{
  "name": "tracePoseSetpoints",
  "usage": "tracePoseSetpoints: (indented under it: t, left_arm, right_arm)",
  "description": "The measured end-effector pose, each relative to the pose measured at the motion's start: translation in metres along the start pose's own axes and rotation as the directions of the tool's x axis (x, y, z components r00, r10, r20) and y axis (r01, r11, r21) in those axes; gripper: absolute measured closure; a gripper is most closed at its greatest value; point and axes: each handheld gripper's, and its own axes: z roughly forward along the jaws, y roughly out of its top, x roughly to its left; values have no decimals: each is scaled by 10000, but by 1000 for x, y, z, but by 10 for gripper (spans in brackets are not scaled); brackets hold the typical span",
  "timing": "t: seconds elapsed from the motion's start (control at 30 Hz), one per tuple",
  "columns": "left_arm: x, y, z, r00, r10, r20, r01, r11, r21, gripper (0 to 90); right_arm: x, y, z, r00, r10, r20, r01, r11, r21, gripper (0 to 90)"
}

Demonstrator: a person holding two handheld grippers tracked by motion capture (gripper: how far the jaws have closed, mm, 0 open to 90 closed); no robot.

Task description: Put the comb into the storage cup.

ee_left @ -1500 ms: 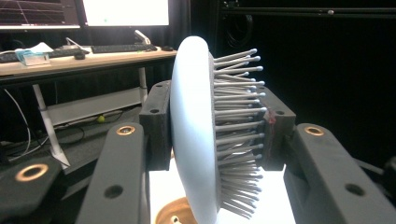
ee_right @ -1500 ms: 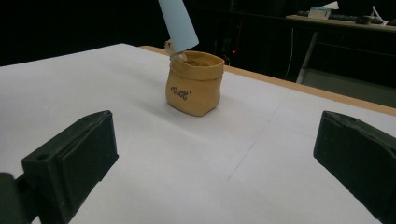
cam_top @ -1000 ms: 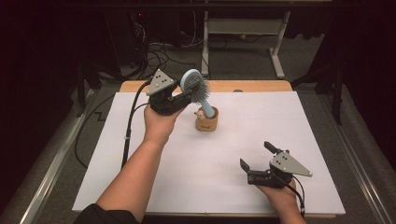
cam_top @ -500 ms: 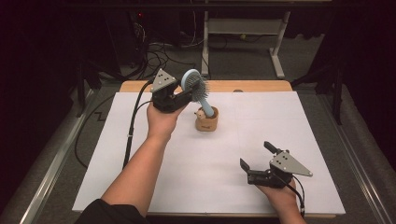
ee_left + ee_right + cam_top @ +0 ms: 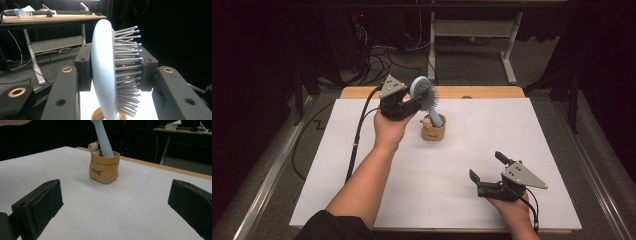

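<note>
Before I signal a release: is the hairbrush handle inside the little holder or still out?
Inside. The hairbrush handle dips below the rim of the tan holder, leaning; the left hand-held gripper clamps its head.

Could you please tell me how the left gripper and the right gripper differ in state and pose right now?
The left gripper is shut on the head of the blue hairbrush, while the right gripper stands open and holds nothing. The left one is raised at the far side beside the small tan holder, where the brush handle stands; the right one sits low over the near white surface. Both have black fingers and a grey plate on top.
</note>
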Motion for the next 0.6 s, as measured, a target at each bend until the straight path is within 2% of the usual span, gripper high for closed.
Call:
tracePoseSetpoints:
  t: [0.6]
  left_arm:
    - [-6, -6, 7, 9998, 146, -114, -144, 9997, 181, 564]
  right_arm:
    - [0, 0, 0, 10000, -20, 48, 20, 10000, -52, 0]
